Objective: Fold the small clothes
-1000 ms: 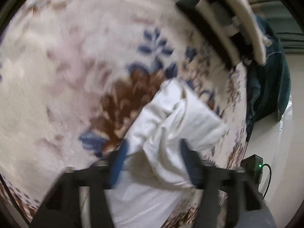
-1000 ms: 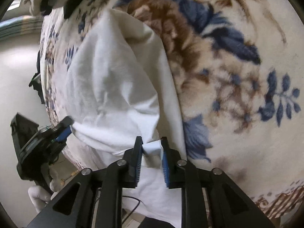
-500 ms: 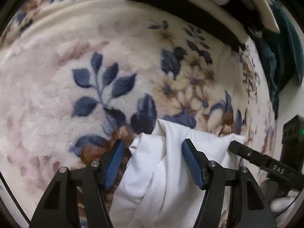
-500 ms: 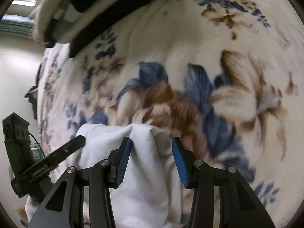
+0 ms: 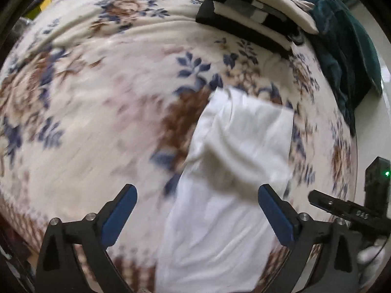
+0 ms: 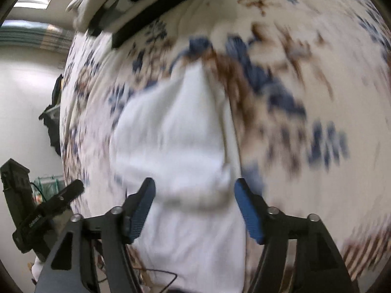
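Note:
A white garment [image 5: 234, 161] lies folded over on the floral blanket [image 5: 97, 97], its folded end away from me and its lower part hanging toward the bed's near edge. My left gripper [image 5: 198, 202] is open and empty, held above the garment's near part. In the right wrist view the same white garment [image 6: 180, 146] lies ahead, and my right gripper [image 6: 195, 200] is open and empty above it. The right gripper's side shows at the lower right of the left wrist view [image 5: 347, 210]. Both views are motion-blurred.
A stack of folded black and cream clothes [image 5: 256, 17] sits at the far end of the bed, also in the right wrist view [image 6: 136, 7]. A teal blanket [image 5: 342, 48] is heaped at the right. The bed's edge and pale floor [image 6: 24, 92] lie left of the garment.
The right gripper let go of the white cloth and opened. Both grippers pulled back and up from the garment, their jaws now wider. The garment lies folded on the blanket.

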Tool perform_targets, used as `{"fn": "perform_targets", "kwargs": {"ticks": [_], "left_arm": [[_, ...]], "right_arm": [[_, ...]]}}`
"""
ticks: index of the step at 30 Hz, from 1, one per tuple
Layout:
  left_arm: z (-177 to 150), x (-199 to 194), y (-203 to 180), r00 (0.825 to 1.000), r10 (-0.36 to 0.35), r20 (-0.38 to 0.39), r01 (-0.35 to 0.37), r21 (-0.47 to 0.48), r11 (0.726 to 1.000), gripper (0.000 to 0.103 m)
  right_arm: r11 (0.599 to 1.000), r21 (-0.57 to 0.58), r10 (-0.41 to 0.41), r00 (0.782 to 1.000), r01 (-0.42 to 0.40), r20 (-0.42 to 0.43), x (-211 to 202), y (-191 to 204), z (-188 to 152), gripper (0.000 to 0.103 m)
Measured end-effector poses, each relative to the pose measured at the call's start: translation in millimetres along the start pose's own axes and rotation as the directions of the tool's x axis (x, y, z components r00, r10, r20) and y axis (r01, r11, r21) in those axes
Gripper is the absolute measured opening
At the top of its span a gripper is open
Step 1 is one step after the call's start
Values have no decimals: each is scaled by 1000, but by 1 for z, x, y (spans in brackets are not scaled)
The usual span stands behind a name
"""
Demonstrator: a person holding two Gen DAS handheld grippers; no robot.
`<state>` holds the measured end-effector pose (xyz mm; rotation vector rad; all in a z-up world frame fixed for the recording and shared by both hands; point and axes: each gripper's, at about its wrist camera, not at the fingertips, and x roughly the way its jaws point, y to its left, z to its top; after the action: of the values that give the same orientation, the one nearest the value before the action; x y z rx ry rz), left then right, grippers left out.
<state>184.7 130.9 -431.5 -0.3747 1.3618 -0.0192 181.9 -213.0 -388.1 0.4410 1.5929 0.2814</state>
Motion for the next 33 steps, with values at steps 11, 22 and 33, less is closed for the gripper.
{"fn": "perform_targets", "kwargs": {"ticks": [11,22,33], "left_arm": [[-138,36,57,974,-100,-206,93,-41,995,101],[-187,88,42,939,-218,-266,210,-60,976,54],[-188,69,37,937,-283,-205,265,-111,958,6]], "right_arm": [[982,161,-84,990,101,-113,20,-42,-186,70],[930,366,76,988,-23,-133,90,-108,-244,70],[942,318,145,984,-107,-98,89,-78,-262,9]]}}
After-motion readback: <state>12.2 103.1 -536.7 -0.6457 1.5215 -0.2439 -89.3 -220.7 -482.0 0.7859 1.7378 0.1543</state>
